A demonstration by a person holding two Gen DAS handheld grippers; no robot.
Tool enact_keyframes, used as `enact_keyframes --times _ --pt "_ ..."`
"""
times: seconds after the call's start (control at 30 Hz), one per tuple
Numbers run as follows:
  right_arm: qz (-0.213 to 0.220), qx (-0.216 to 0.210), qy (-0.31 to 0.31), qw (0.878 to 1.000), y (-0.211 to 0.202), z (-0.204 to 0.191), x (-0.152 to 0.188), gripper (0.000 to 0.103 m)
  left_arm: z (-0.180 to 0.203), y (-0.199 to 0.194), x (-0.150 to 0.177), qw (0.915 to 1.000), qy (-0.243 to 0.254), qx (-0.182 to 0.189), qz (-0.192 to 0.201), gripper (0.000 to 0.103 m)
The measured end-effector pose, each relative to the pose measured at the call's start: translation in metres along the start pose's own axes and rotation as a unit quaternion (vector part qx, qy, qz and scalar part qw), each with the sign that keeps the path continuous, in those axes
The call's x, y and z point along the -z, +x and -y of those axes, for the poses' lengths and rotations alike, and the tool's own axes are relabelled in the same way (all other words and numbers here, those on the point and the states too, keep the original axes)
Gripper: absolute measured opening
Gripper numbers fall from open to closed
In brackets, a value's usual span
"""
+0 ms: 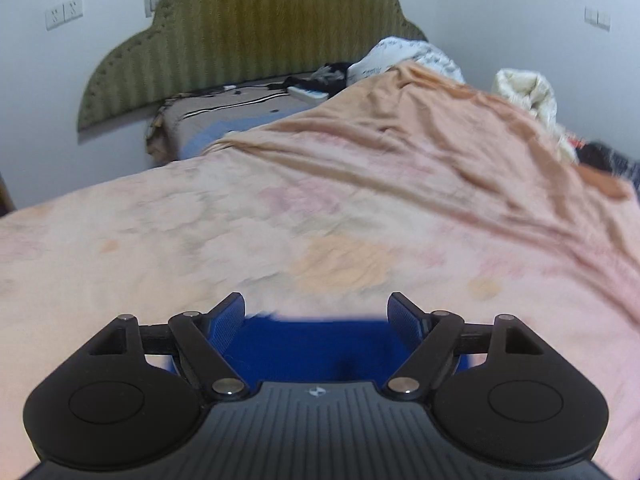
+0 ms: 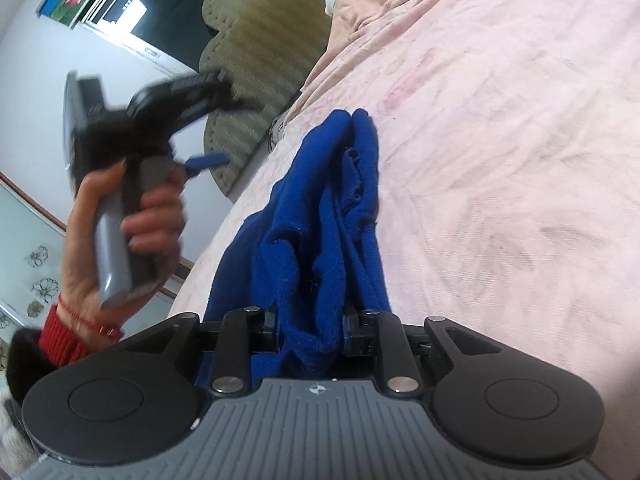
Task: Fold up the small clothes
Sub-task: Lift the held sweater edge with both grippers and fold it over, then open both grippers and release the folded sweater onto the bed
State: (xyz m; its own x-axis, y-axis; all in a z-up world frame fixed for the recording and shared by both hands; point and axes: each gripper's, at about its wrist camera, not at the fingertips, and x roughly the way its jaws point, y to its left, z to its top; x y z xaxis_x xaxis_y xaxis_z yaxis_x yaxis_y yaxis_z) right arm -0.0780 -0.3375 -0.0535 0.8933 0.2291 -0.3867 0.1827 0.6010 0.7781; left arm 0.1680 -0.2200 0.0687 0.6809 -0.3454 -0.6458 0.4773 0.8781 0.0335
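A small blue knitted garment lies bunched in long folds on the pink bed cover. My right gripper is shut on the garment's near end. My left gripper is open and empty, with the garment's blue edge showing below and between its fingers. In the right wrist view the left gripper is held up in the air by a hand, to the left of the garment and apart from it.
The pink cover spreads over the bed. An olive headboard stands at the far end. Pillows and loose bedding lie at the back right. A window and wall are on the left.
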Motion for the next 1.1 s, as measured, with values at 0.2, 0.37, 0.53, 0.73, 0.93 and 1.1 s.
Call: enact_keyframes --times 0.2,0.37,0.53,0.73,0.93,1.1 --pt "-0.008 -0.006 0.023 1.000 -0.013 0.013 -0.005 0.022 -0.032 -0.036 0.061 0.9982 0.043 -0.039 -0.014 0.080" --pt "0.011 0.009 -0.010 1.000 -0.025 0.005 -0.027 0.052 -0.049 -0.066 0.109 0.9978 0.036 -0.053 -0.017 0.080" --pt "0.012 0.022 -0.106 0.994 0.006 -0.025 -0.063 0.062 -0.044 -0.077 0.126 0.9967 0.059 -0.054 -0.014 0.080" --pt "-0.034 0.042 -0.133 0.990 0.077 -0.036 -0.109 0.057 -0.046 -0.059 0.110 0.9965 0.057 -0.061 -0.004 0.080" --pt "-0.030 0.074 -0.147 0.986 0.104 -0.025 -0.128 0.009 -0.046 -0.048 0.118 0.9975 0.043 -0.053 -0.016 0.080" --pt "-0.028 0.096 -0.151 0.983 0.103 -0.015 -0.125 0.019 -0.041 -0.070 0.125 0.9972 0.051 -0.055 0.003 0.080"
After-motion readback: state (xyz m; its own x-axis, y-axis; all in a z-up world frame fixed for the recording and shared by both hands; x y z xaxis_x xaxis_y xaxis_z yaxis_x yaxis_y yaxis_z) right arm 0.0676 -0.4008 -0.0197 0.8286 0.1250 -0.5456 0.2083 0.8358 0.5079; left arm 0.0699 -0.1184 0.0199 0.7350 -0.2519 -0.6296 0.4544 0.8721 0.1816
